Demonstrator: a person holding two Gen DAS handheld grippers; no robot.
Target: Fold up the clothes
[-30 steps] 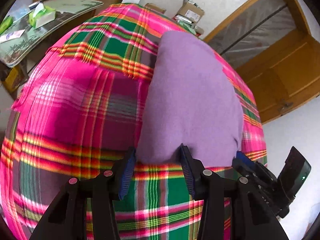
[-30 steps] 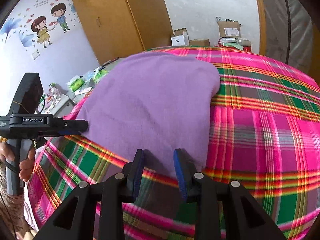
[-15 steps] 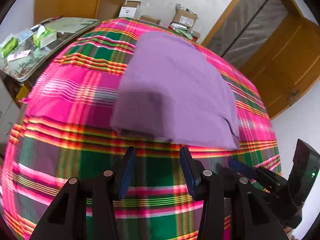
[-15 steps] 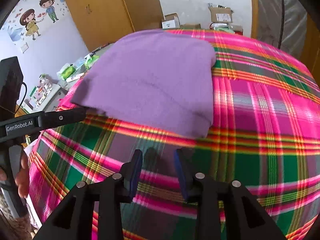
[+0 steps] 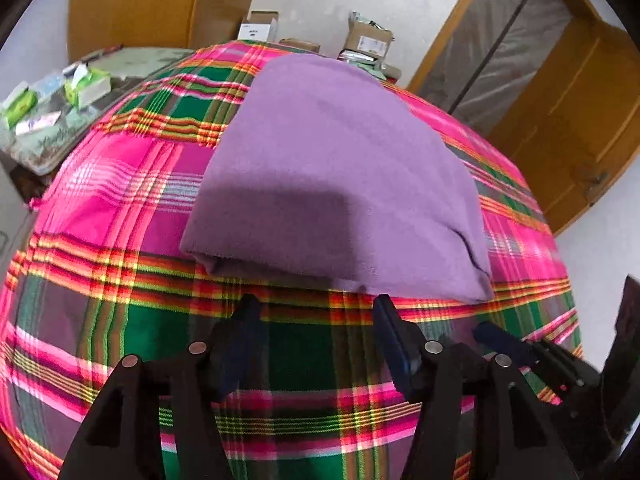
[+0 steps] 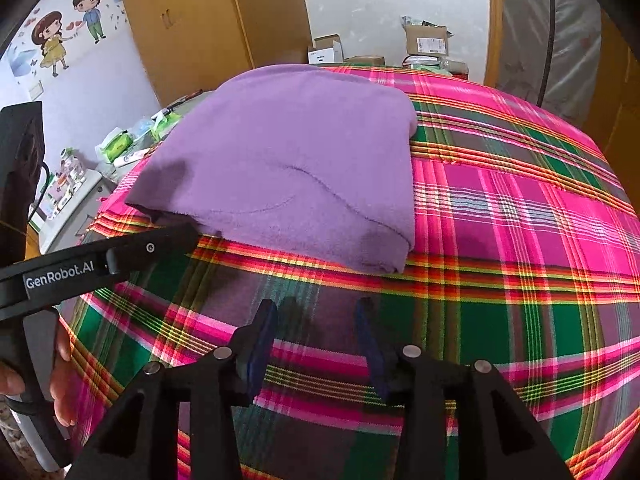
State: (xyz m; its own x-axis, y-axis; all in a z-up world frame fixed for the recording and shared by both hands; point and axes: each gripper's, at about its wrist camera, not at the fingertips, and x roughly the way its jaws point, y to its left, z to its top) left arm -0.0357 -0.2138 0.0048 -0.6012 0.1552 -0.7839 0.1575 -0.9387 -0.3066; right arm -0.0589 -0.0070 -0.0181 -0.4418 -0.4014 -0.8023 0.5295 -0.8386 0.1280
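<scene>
While the purple cloth (image 5: 340, 184) lies folded on the plaid cover (image 5: 120, 208), its far edge curves out of sight. Both the left tool (image 5: 316, 312) and right tool (image 6: 316, 312) are letting go, jaws opening on nothing. Boxes (image 6: 426, 40) stand behind; small packs (image 5: 84, 84) sit on a side table (image 5: 52, 140).

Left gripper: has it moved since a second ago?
Yes. The left gripper has backed off the purple garment; its opening fingers, then at the near edge, now sit over bare plaid cloth.
</scene>
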